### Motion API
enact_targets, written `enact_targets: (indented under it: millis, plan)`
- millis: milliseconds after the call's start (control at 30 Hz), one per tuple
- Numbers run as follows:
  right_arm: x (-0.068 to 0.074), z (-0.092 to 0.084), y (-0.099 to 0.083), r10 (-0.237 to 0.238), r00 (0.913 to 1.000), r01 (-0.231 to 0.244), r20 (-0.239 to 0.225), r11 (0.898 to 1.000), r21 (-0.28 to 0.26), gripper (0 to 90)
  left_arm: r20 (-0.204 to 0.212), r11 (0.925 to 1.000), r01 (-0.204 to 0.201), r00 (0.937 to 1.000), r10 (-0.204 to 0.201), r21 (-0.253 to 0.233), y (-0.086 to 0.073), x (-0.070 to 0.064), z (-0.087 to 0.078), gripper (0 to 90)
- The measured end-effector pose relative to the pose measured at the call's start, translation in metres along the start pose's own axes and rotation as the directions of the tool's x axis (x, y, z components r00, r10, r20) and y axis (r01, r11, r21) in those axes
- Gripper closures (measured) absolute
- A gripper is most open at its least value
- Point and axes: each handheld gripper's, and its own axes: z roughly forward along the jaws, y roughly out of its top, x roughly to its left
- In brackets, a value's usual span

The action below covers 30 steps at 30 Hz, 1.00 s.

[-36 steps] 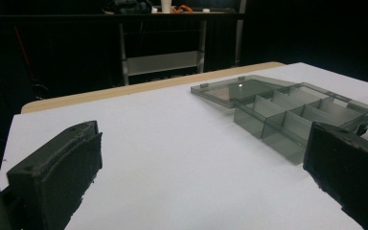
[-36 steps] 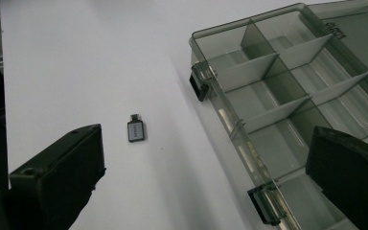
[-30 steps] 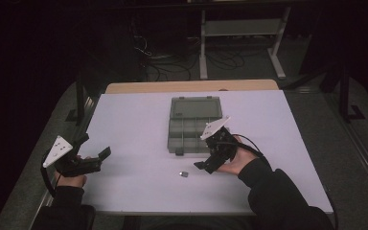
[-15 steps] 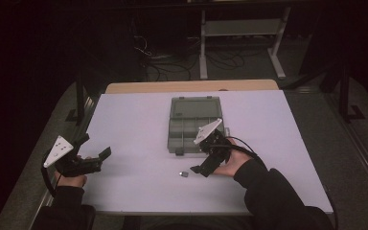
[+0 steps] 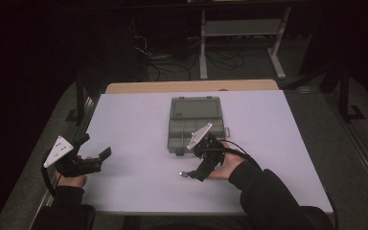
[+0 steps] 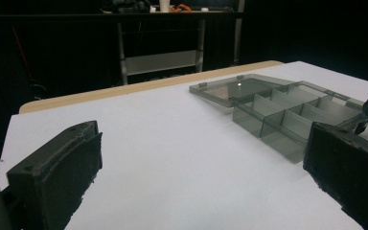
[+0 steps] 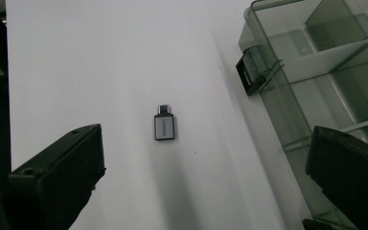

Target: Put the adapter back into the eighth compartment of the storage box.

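The room around my station is dark, with cables on the floor and a metal frame behind; the white table (image 5: 139, 120) is the one bright surface. On it, toward the far middle, sits a smoky clear organizer box (image 5: 194, 123) with its lid laid flat open behind it and its dividers showing.

My right gripper (image 5: 195, 173) hangs just in front of the box's near edge, tilted down toward the table. Its jaws are spread wide with nothing between the pads. In the right gripper view, the small silver adapter (image 7: 164, 126) lies flat on the white surface, ahead of the jaws and roughly centred in the gap between them, a little nearer the left jaw. It touches neither pad. Its plug end points away from the camera. The box's black latch (image 7: 250, 70) and front corner sit to the right of it, apart from it. From the high view, the adapter (image 5: 180, 173) is a tiny speck just beside the gripper's tips, on the side away from the box.

My left gripper (image 5: 106, 154) rests at the table's left edge, well apart from everything. Its jaws too stand spread wide and empty, facing the box across bare table.
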Motion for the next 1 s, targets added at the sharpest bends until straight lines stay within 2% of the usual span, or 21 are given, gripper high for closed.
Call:
enact_targets:
  millis: [400, 733, 1000]
  plan:
    - [0.007, 0.018, 0.005, -0.024, 0.9994, 0.025, -0.026, 0.998, 0.056, 0.0, 0.000, 1.0000, -0.001, 1.0000, 0.001, 0.006, 0.000, 0.000, 0.000, 0.0]
    - [0.010, 0.028, 0.007, -0.041, 0.9981, 0.044, -0.045, 0.996, 0.075, 0.0, 0.001, 1.0000, 0.000, 1.0000, 0.000, 0.006, 0.000, 0.000, 0.000, 0.0]
    - [0.010, 0.034, 0.009, -0.049, 0.9964, 0.055, -0.069, 0.995, 0.085, 6.4, 0.002, 1.0000, 0.000, 1.0000, 0.000, 0.006, 0.000, 0.000, 0.001, 0.0]
